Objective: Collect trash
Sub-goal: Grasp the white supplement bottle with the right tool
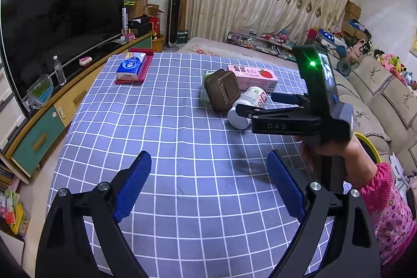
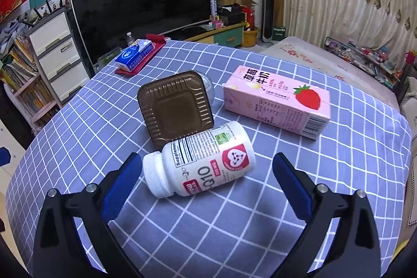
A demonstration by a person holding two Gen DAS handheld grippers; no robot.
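Right tool (image 2: 206,173), jaws spread wide, pads touching nothing. A white supplement bottle (image 2: 200,163) lies on its side just ahead of and between the fingertips, cap toward the left finger, red heart label facing up. Directly beyond the bottle and touching it, a brown ribbed plastic tray (image 2: 174,108) stands tilted on edge against a clear container behind it. Ahead and to the right, apart from the bottle, a pink strawberry milk carton (image 2: 276,103) lies flat, barcode end nearest the tool. Far ahead to the left, a blue tissue pack (image 2: 135,55) rests on a red mat near the far tabletop (image 2: 234,226) edge. Open checked cloth surrounds the right finger and the near side. Left tool (image 1: 208,173), jaws likewise spread and empty, over bare cloth; the trash cluster lies ahead to its right, and the right tool is beside it there.
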